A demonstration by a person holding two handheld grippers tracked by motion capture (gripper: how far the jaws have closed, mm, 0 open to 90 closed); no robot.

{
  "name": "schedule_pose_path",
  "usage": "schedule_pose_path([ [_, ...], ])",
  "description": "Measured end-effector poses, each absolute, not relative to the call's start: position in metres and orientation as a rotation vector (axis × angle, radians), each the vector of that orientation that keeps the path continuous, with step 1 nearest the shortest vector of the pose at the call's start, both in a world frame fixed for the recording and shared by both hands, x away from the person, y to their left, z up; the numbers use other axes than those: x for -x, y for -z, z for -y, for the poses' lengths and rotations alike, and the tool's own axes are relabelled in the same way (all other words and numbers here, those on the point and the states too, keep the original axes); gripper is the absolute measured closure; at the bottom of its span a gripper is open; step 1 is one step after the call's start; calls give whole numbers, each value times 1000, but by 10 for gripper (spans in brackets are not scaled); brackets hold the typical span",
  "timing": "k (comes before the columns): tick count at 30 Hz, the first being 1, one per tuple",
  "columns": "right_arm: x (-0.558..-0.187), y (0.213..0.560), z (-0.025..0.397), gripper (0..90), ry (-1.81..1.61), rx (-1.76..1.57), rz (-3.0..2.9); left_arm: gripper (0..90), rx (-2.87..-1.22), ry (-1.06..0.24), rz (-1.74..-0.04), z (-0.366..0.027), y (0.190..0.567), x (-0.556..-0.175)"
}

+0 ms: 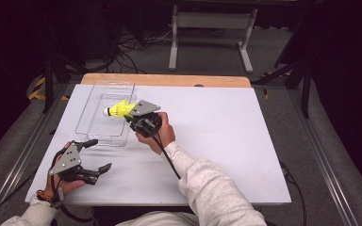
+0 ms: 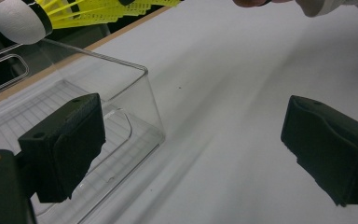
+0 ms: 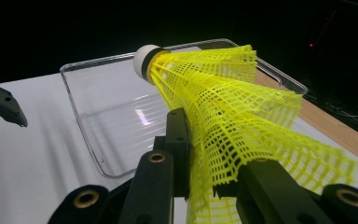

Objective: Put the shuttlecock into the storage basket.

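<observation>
Right gripper (image 1: 133, 114) clamped on a yellow shuttlecock (image 1: 117, 109) — jaws pinch the mesh skirt from both sides, and in the right gripper view the skirt (image 3: 233, 116) bulges and folds between them. The white cork tip (image 3: 143, 59) points away from the gripper, toward the far side of a clear plastic tray (image 1: 86, 113). Shuttlecock is held in the air over the tray's near-right part, not touching it; the high view shows the tip above the tray floor. Right hand (image 1: 162, 134) wraps the gripper body, cable trailing back along the pale sleeve. Left gripper (image 1: 101, 155) sits low at the near-left of the worktop (image 1: 226, 141), jaws spread wide with nothing between them — in the left gripper view its two black pads (image 2: 63, 144) frame bare white surface and the tray's near corner (image 2: 144, 74), one pad overlapping the tray wall in the picture; contact cannot be told. The two grippers are well apart. Tray lies on the worktop's far-left part, near the wooden edge strip (image 1: 169, 80).
</observation>
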State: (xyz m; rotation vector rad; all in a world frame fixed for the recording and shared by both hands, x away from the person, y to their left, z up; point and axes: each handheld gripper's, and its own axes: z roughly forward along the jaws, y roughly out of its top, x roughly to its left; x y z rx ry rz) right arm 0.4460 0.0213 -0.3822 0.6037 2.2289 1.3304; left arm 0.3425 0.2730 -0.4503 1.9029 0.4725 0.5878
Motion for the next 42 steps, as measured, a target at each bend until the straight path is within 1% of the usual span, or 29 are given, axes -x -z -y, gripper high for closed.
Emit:
schedule_pose_path([
  [25,-451,384,-62,805,-1345,-558,-2298,72,-1893,-576,-463,-274,449,-341],
  [42,-456,388,-78,805,-1346,-549,-2333,71,-1885,-566,-458,-274,451,-341],
])
